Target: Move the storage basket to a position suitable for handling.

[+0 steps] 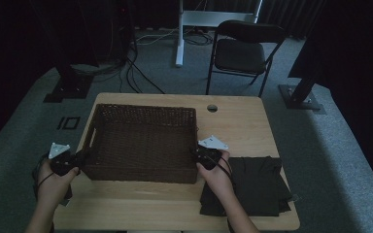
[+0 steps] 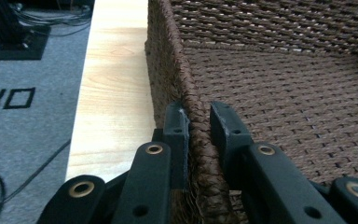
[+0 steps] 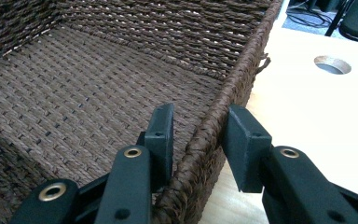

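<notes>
A dark brown woven basket [image 1: 145, 110] stands empty on the left half of the wooden table [image 1: 238, 131]. My left gripper [image 1: 83, 158] is at the basket's left wall; in the left gripper view the gripper [image 2: 198, 119] is shut on that wall's rim, one pad outside and one inside the basket [image 2: 284, 93]. My right gripper [image 1: 197, 153] is at the right wall near the front corner. In the right gripper view the gripper [image 3: 200, 126] straddles the rim of the basket [image 3: 98, 84], shut on it, with the inner pad against the weave.
A folded black cloth [image 1: 257, 187] lies on the table's front right corner, just right of my right hand. A round cable hole [image 1: 212, 108] is in the tabletop behind the basket. A black folding chair [image 1: 243, 51] and floor cables stand beyond the table.
</notes>
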`<state>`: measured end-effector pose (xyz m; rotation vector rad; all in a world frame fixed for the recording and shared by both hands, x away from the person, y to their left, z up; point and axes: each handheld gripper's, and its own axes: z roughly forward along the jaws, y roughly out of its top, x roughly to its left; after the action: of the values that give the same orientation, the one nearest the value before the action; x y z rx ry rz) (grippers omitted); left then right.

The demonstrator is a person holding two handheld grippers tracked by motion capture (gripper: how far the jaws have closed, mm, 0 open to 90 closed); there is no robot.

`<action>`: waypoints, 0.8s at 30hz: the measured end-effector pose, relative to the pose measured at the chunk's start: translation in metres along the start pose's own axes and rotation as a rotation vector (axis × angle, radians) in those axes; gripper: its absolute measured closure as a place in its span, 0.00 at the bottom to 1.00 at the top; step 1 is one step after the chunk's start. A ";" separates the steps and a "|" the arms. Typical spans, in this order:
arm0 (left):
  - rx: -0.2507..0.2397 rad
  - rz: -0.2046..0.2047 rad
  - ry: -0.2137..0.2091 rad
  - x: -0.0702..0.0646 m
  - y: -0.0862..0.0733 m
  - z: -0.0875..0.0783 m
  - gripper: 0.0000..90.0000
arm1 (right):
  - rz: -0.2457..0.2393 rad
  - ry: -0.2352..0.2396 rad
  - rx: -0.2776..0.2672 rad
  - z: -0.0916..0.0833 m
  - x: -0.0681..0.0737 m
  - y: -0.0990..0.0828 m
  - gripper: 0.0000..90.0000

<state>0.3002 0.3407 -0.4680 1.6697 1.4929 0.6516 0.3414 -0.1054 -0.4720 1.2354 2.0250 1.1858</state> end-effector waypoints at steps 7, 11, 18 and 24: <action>-0.005 -0.001 -0.006 0.000 0.001 0.002 0.86 | -0.001 0.012 -0.001 0.007 -0.007 0.005 0.72; -0.002 -0.003 -0.018 0.001 0.000 0.002 0.86 | -0.010 0.029 0.003 0.008 -0.009 0.006 0.70; -0.007 0.001 -0.017 0.001 0.000 0.003 0.86 | -0.012 0.022 0.002 0.008 -0.009 0.006 0.71; -0.011 0.003 -0.013 0.002 0.001 0.004 0.86 | -0.025 0.015 0.011 0.003 -0.005 0.003 0.70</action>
<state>0.3046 0.3413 -0.4698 1.6651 1.4755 0.6476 0.3480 -0.1077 -0.4710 1.2064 2.0541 1.1772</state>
